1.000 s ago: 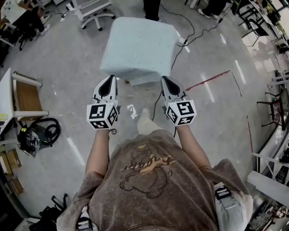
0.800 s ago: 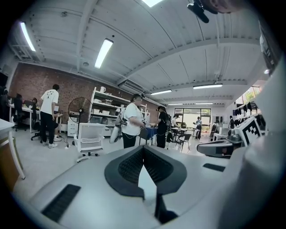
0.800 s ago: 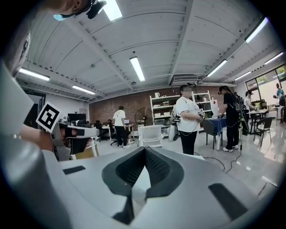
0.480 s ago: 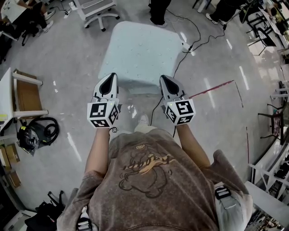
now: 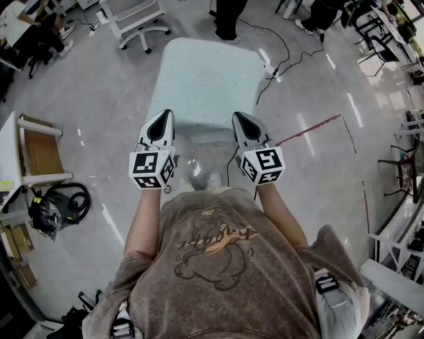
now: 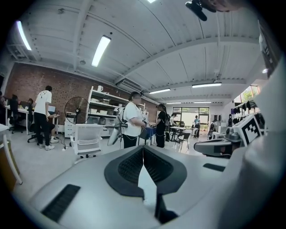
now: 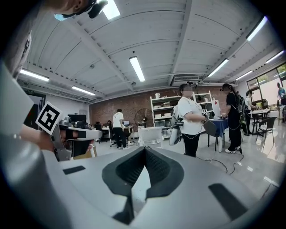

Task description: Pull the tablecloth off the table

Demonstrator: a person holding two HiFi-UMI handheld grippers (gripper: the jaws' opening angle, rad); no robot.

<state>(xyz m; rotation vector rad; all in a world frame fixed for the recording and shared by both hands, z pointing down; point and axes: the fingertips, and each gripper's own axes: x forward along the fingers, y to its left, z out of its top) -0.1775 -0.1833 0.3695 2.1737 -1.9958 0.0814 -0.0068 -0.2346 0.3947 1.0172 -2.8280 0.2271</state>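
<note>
A pale blue tablecloth (image 5: 205,79) covers a small table on the floor ahead of me and hangs over its near edge. In the head view my left gripper (image 5: 162,114) and right gripper (image 5: 236,116) are held side by side, pointing at that near edge, their tips level with the cloth's two front corners. Both are shut, jaws meeting at the tips, with nothing gripped. The left gripper view shows the shut left gripper (image 6: 143,147) with the right one (image 6: 214,145) beside it. The right gripper view shows the shut right gripper (image 7: 144,148).
A white office chair (image 5: 136,16) and a person's legs (image 5: 225,16) stand beyond the table. Black cables (image 5: 278,53) trail over the floor at its right. A white-and-wood shelf unit (image 5: 40,149) and a black vacuum (image 5: 56,202) sit at the left.
Both grippers and I have moved towards the table, whose near edge now lies under the fingertips. The jaws stayed shut.
</note>
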